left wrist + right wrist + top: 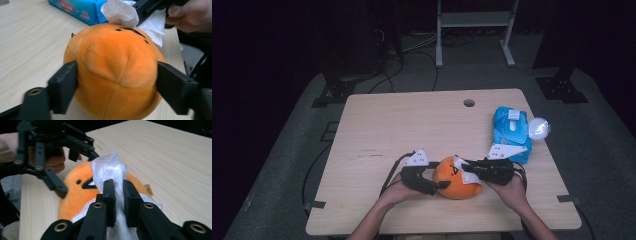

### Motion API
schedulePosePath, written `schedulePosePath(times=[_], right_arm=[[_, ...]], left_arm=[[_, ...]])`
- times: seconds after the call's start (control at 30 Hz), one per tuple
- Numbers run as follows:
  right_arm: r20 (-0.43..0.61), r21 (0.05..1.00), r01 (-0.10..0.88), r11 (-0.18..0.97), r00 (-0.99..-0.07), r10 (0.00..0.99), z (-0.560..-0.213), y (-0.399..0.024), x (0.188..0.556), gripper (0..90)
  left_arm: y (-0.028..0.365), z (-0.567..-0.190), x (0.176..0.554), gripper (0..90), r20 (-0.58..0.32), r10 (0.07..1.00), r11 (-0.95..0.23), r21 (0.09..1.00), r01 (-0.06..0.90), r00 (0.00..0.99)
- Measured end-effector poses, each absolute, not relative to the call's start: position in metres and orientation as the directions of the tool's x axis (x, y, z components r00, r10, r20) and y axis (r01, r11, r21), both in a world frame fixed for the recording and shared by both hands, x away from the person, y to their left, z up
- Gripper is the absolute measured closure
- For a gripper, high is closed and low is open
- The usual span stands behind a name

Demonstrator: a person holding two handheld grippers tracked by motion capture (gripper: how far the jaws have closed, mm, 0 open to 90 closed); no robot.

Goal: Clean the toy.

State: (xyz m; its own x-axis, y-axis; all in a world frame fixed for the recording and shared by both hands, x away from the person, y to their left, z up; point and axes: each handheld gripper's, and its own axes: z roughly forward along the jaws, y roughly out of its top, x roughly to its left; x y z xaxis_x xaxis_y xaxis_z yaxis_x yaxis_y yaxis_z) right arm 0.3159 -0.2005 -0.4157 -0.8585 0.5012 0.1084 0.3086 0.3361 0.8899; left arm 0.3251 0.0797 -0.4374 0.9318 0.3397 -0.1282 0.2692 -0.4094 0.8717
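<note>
Orange plush toy [112, 72] sits at the near edge of the table [387, 120], and the left gripper [116, 85] has its jaws pressed against both sides of it. Right gripper [119, 195] pinches a white wipe [110, 167] and holds it on the toy's face. Looks like the wiping is underway, not finished. Blue wipe pack [511, 131] sits further back.

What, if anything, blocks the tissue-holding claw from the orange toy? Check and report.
Nothing visible does. The right claw, shut on the crumpled white tissue, holds it directly against the face of the round orange plush toy. The left claw stands around the toy's sides, clear of the tissue.
</note>
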Motion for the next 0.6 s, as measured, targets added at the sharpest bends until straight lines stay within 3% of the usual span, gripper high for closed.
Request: schedulePosePath(times=[0.2, 0.37, 0.47, 0.53, 0.6], right_arm=[[0.065, 0.915, 0.215, 0.343, -0.915, 0.398, -0.403, -0.177, 0.298, 81.3], [0.036, 0.911, 0.204, 0.357, -0.905, 0.425, -0.398, -0.177, 0.300, 81.4], [0.033, 0.900, 0.227, 0.371, -0.886, 0.463, -0.403, -0.186, 0.306, 81.4], [0.056, 0.894, 0.257, 0.367, -0.877, 0.478, -0.407, -0.192, 0.311, 81.4], [0.090, 0.896, 0.281, 0.343, -0.873, 0.479, -0.410, -0.196, 0.312, 81.4]], left_arm=[[0.068, -0.429, 0.311, 33.3, 0.036, 0.263, -0.471, 0.877, 0.096, 0.964], [0.066, -0.429, 0.308, 33.3, 0.064, 0.245, -0.479, 0.876, 0.064, 0.967], [0.068, -0.431, 0.314, 22.8, -0.010, 0.289, -0.449, 0.882, 0.144, 0.957], [0.071, -0.433, 0.320, 14.5, -0.105, 0.324, -0.405, 0.883, 0.238, 0.940], [0.073, -0.437, 0.325, 12.4, -0.201, 0.341, -0.374, 0.867, 0.329, 0.918]])
